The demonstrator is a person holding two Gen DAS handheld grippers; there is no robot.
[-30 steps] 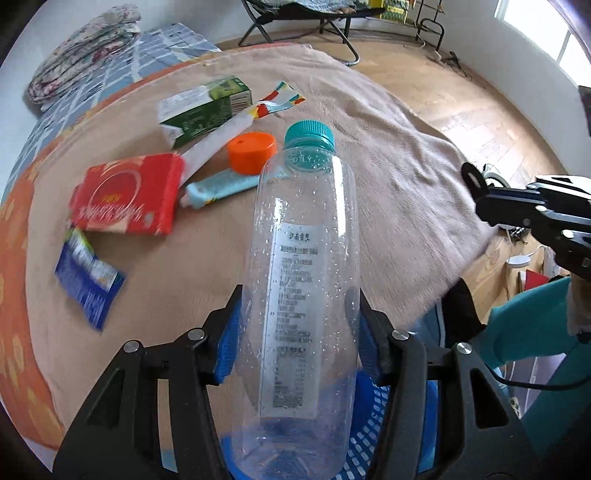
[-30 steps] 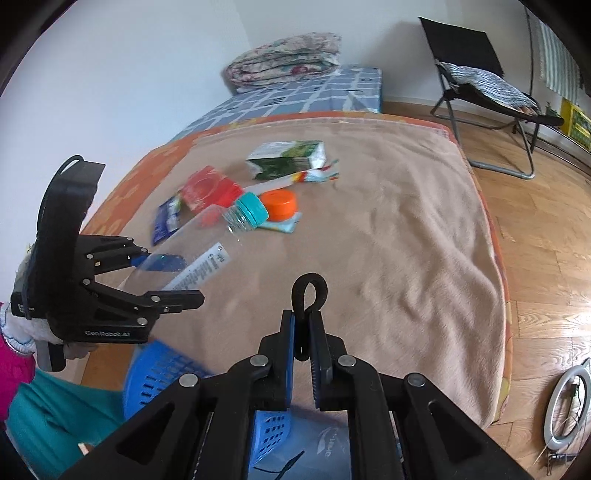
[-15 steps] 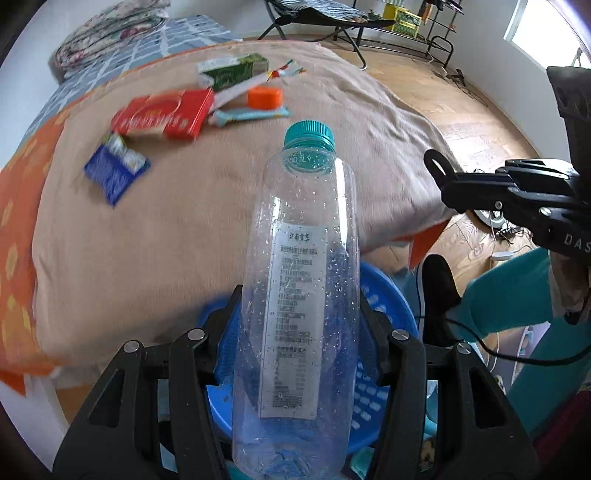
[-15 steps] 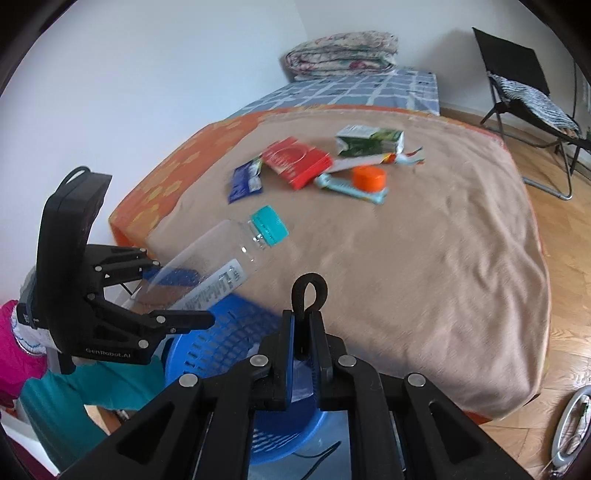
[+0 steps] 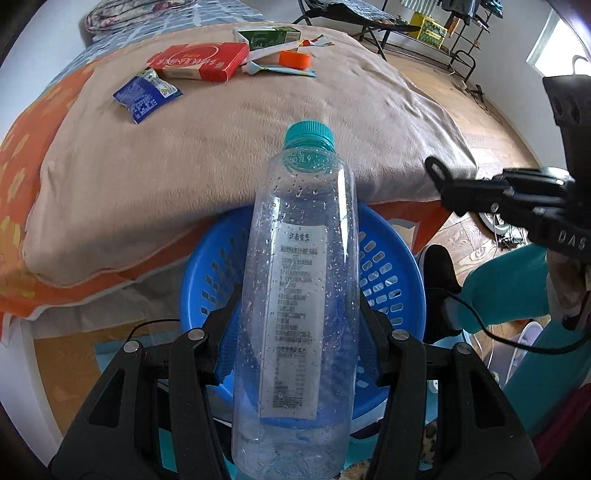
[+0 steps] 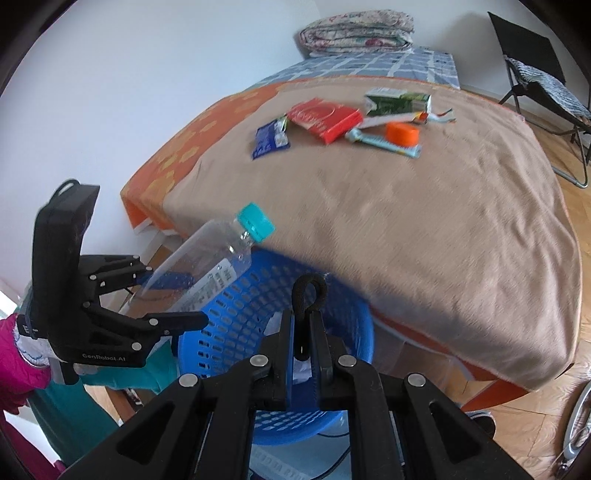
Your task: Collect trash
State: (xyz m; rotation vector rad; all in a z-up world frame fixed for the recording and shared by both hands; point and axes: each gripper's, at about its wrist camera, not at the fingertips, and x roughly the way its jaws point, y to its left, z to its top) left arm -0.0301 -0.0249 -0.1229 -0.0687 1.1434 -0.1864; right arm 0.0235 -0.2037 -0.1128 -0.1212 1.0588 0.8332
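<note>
My left gripper is shut on a clear plastic bottle with a teal cap and holds it above the blue perforated basket on the floor at the bed's foot. The bottle and left gripper also show in the right wrist view, over the basket. My right gripper is shut on a black loop, beside the basket. On the bed lie a red box, blue wrapper, orange cap, green carton and a tube.
The bed carries a beige blanket over an orange sheet, with a folded quilt at its head. A black folding chair stands on the wooden floor at the right. A person's teal-clad leg is beside the basket.
Both grippers have pulled back from the bed and lowered. The bottle, still held in the left gripper, has moved from over the blanket to over the blue basket.
</note>
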